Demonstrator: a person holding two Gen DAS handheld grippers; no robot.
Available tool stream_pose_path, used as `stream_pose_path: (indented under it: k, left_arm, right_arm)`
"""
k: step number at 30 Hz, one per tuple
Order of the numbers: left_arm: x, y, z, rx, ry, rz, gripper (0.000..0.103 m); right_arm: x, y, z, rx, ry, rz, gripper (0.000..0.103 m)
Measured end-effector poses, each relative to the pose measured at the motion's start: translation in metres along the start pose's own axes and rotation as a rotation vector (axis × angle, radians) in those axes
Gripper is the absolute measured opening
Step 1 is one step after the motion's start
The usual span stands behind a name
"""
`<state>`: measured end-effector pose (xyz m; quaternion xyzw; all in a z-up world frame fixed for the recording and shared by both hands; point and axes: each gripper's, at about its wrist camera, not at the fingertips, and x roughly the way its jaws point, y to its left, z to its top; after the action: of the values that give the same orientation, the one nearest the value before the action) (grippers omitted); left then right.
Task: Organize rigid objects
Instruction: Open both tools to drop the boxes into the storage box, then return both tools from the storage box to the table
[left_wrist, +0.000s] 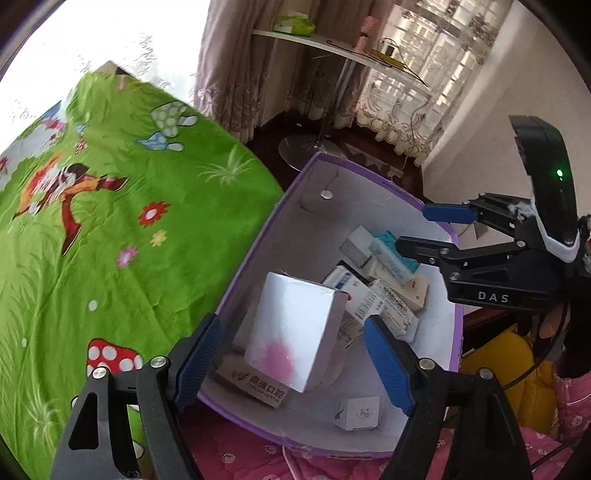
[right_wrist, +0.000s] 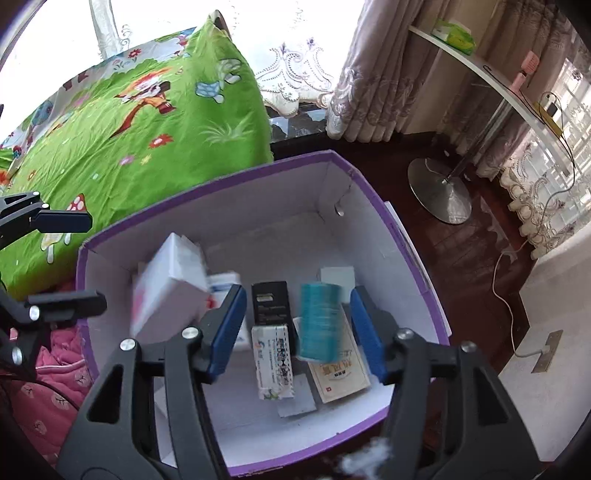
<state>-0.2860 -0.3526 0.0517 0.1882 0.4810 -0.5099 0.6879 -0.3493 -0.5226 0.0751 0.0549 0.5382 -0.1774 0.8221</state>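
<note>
A purple-rimmed cardboard box (left_wrist: 255, 251) (right_wrist: 207, 182) with white walls holds several small packets and cartons. In the left wrist view a white carton with a pink blot (left_wrist: 295, 325) stands tilted between the fingers of my left gripper (left_wrist: 291, 325), and the blue pads do not touch it. My right gripper (right_wrist: 298, 293) hangs over the box with a blurred teal packet (right_wrist: 319, 321) loose between its spread pads. Each gripper shows in the other's view: right gripper (left_wrist: 412, 229), left gripper (right_wrist: 98, 261).
The box rests on a pink quilt (left_wrist: 258, 458) beside green cartoon bedding (left_wrist: 129, 221). Past it lie dark wooden floor (right_wrist: 476, 251), a side table on a steel disc base (right_wrist: 439, 192), a white cable (right_wrist: 506, 295) and curtains. A person's yellow and pink clothing (left_wrist: 517, 369) is at the right.
</note>
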Motion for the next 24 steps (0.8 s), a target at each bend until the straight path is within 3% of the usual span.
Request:
stream_pose_path:
  k: [8,15,19,24]
  left_arm:
    - [-0.048,0.108,-0.052,-0.267,-0.071,0.164,0.08]
    - [-0.099,0.201,-0.123,-0.506,-0.104,0.4,0.08]
    - [-0.123,0.263,-0.164,-0.661,-0.082,0.56,0.08]
    - [-0.156,0.358,-0.216,-1.007,-0.117,0.568,0.08]
  right_arm:
    - [0.006,0.092,0.045,-0.203,-0.049,0.096,0.065]
    - [0.015,0.224,0.089,-0.467,-0.115,0.251,0.067]
    - [0.025,0.304,0.111,-0.597,-0.126,0.342,0.069]
    - [0.045,0.399,0.14,-0.719,-0.132,0.473,0.069]
